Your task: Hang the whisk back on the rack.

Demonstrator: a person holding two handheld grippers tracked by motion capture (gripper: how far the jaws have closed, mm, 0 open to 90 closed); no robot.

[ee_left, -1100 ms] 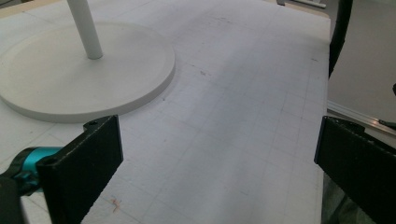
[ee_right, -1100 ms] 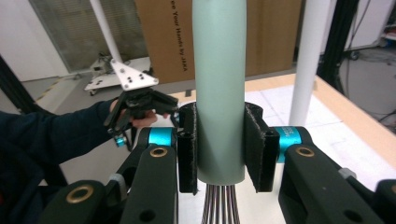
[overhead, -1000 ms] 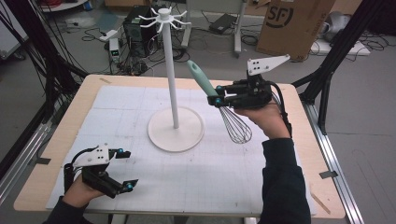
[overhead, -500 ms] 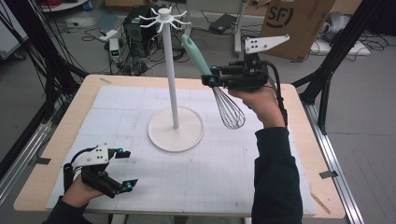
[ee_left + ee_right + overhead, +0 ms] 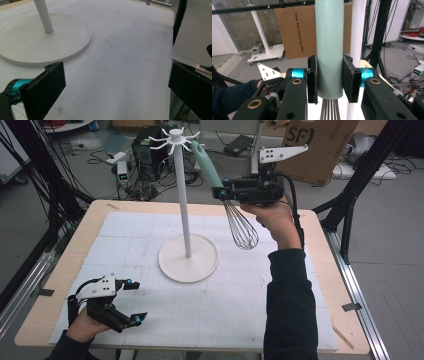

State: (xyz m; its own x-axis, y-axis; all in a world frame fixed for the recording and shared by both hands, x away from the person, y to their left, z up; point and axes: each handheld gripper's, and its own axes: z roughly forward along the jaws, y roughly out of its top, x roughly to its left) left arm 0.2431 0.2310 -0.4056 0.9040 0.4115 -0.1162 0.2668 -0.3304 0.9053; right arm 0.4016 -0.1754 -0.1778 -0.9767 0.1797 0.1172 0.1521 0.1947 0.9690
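Up above the table point(image 5: 320, 285), right gripper point(image 5: 223, 193) clamped on a whisk point(image 5: 235, 215), both black jaws pressing the lower end of its pale green handle point(image 5: 206, 165) from 2 sides, just above where the wires begin. In the right gripper view, same grip seen close: handle point(image 5: 329, 47) upright between the 2 pads point(image 5: 312, 80), steel wires point(image 5: 330, 110) bunching out below, white pole point(image 5: 358, 30) of the stand just behind and to one side. Whisk held clear of the mat, handle slanting up and toward the hooked top point(image 5: 175, 136) of the white stand point(image 5: 184, 195), its tip close beside the hooks but whether touching cannot be told; wire balloon hanging down over the mat, to the right of the stand's round base point(image 5: 188, 257) and well above it. Right hand point(image 5: 272, 217) under the gripper body, dark sleeve point(image 5: 290, 305) running in from the bottom edge. Down at the near left corner, left gripper point(image 5: 134, 301) resting low over the mat, jaws spread wide, nothing between them. In the left gripper view, 2 black pads point(image 5: 43, 88) far apart at the frame's sides, bare gridded mat point(image 5: 125, 70) between, round base point(image 5: 42, 42) and foot of the pole point(image 5: 44, 16) ahead on one side. Left gripper and whisk well apart.
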